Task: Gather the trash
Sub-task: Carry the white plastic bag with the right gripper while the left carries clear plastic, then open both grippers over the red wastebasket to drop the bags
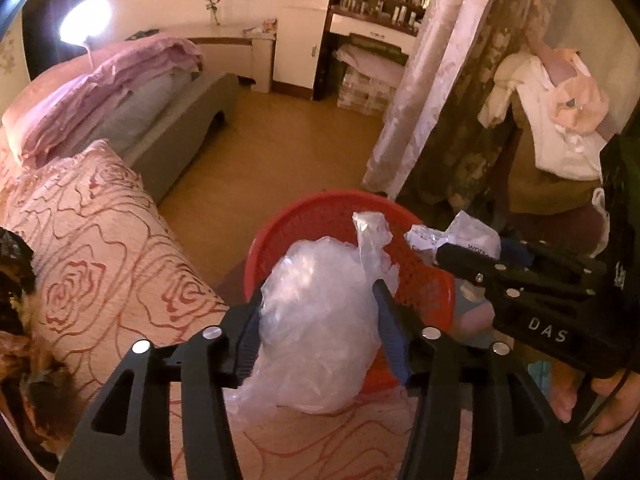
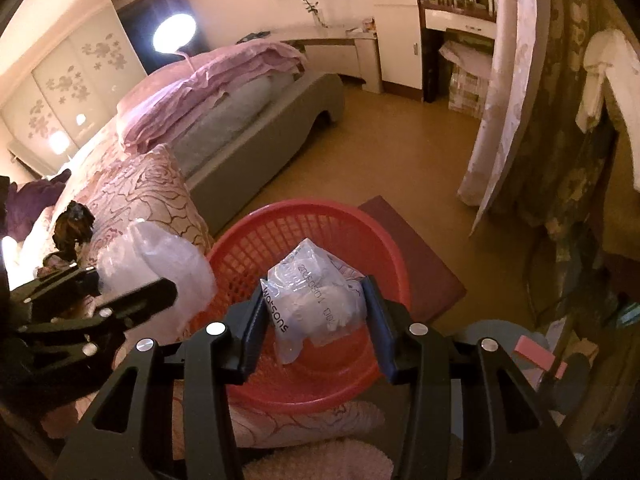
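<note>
A red mesh basket [image 1: 320,212] [image 2: 256,236] stands on the floor beside the bed. My left gripper [image 1: 318,306] is shut on a crumpled clear plastic bag [image 1: 320,316], held at the basket's near rim; the bag also shows in the right wrist view [image 2: 160,264]. My right gripper [image 2: 316,304] is shut on a white printed plastic wrapper [image 2: 312,300], held over the basket's opening; the wrapper also shows in the left wrist view [image 1: 464,236]. The right gripper [image 1: 452,258] sits just right of the left one.
A bed with a rose-patterned cover [image 1: 100,248] lies left of the basket. A dark crumpled item [image 2: 74,226] lies on the cover. A dark red mat [image 2: 420,256] and curtains [image 2: 520,100] are to the right. Open floor [image 1: 288,140] lies beyond the basket.
</note>
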Demonstrator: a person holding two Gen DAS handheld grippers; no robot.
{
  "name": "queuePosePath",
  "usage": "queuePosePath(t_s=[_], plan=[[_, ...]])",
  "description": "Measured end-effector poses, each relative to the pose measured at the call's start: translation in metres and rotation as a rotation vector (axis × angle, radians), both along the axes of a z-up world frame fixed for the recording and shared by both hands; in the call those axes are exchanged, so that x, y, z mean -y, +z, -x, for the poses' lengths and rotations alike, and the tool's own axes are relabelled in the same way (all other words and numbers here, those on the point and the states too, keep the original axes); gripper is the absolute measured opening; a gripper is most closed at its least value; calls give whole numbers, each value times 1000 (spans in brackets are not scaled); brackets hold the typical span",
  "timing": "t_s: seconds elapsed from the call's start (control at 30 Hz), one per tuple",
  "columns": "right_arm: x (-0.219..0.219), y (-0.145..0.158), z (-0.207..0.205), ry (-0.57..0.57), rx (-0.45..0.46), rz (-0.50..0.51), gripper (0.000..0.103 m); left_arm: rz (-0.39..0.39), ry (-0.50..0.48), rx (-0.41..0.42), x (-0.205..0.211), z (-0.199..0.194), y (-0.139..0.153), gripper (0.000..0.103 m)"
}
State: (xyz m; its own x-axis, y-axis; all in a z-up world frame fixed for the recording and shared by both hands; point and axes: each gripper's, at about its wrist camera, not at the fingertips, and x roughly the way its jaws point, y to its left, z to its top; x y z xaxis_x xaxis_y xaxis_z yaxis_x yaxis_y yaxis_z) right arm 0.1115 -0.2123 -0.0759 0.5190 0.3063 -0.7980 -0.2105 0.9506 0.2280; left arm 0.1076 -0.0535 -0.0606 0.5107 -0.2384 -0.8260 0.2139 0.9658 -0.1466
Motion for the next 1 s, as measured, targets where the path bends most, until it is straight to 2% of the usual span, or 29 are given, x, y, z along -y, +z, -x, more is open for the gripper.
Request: queuePosePath(t_s=[0.13, 0.2, 0.57, 1.0], plan=[[5, -3, 0, -8, -14, -9, 55, -3, 9, -3, -3, 2, -2, 67], [7, -3, 0, -13, -16, -14, 58, -5, 13, -2, -3, 2, -2, 70], [6, 0, 3, -14, -7, -8, 60, 1, 59, 12, -14, 10, 1, 72], [-10, 12, 15, 24, 36, 3, 60, -39, 171, 113, -43, 33, 30, 77]])
